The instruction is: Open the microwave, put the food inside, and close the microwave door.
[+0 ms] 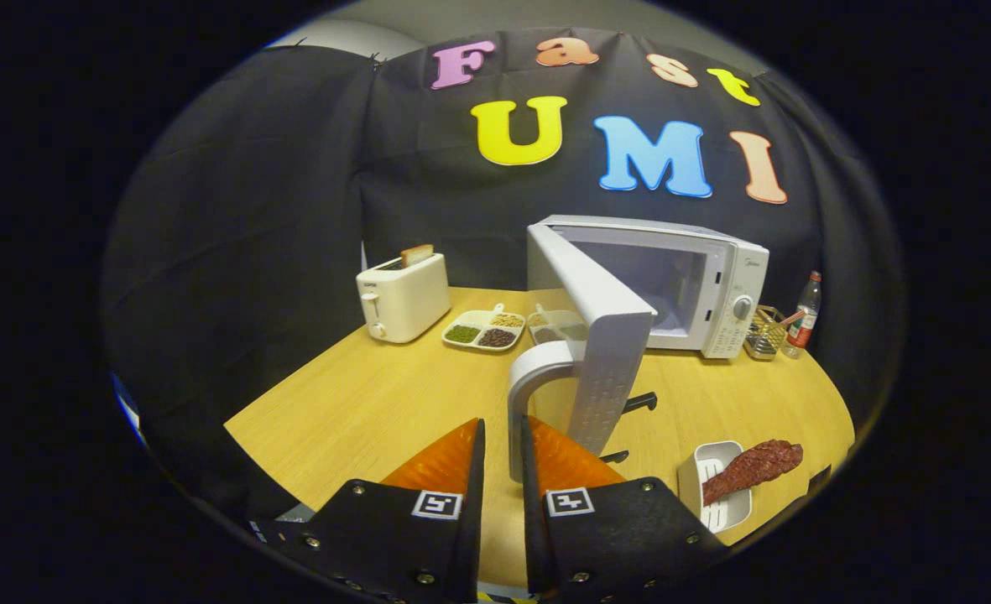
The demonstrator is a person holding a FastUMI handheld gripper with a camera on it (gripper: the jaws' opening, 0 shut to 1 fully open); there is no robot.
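Standing by the table [361, 403], I see the gripper [502, 445] low at six o'clock, its two fingers close together with only a narrow slot between them. The lower end of the door handle [518, 394] sits in that slot; whether both fingers press on it I cannot tell.

The microwave [713, 285] stands at about one o'clock from the fingers, against the booth's back cloth. Its door [600, 335] is swung well out toward the fingers, edge-on, so the cavity lies open on its right side. The door's free edge hangs over the middle of the table.

The food [751, 468], a dark reddish piece, lies across a small white tray [717, 495] at four o'clock, near the table's front right edge and well apart from the microwave.

A toaster [403, 295] with a slice of bread [417, 254] stands at eleven o'clock, and a divided dish [485, 329] of grains rests just beside it. A wire basket [765, 332] and a bottle [805, 312] crowd the far right corner beside the microwave.

Bare wood spreads from nine to eleven o'clock, left of the door.
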